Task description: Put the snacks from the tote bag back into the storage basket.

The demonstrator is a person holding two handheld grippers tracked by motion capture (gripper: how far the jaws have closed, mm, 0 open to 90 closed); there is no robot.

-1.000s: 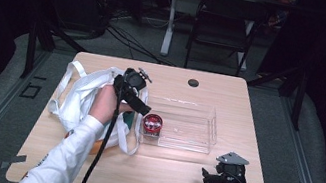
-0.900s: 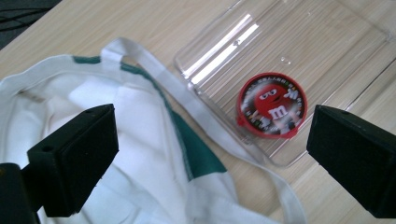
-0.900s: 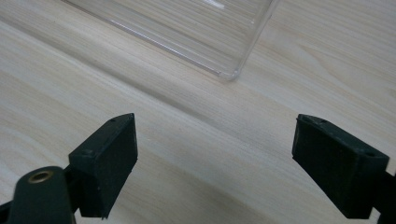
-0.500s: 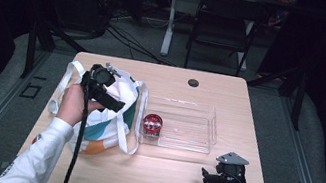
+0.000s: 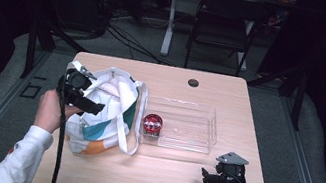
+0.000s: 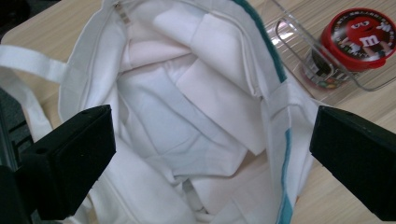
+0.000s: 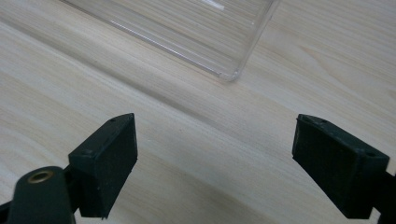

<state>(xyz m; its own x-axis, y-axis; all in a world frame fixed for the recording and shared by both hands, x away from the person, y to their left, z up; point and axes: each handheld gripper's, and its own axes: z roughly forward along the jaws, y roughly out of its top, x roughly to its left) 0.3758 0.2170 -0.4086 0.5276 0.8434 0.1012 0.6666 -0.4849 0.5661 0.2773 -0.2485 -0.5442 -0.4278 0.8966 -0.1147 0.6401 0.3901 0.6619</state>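
White cloth tote bag [image 6: 187,140] with teal and orange panels lay open on the light wooden table [image 5: 161,177], directly under the wide-open, empty left gripper [image 6: 210,154]. Beside it, a red-lidded candy jar [image 5: 151,124] stood in a clear plastic tray [image 5: 192,142]. The right gripper [image 7: 224,163] rested farther away, open and empty.

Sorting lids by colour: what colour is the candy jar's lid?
Red, with cartoon candy characters on the lid; clearest in the left gripper view.
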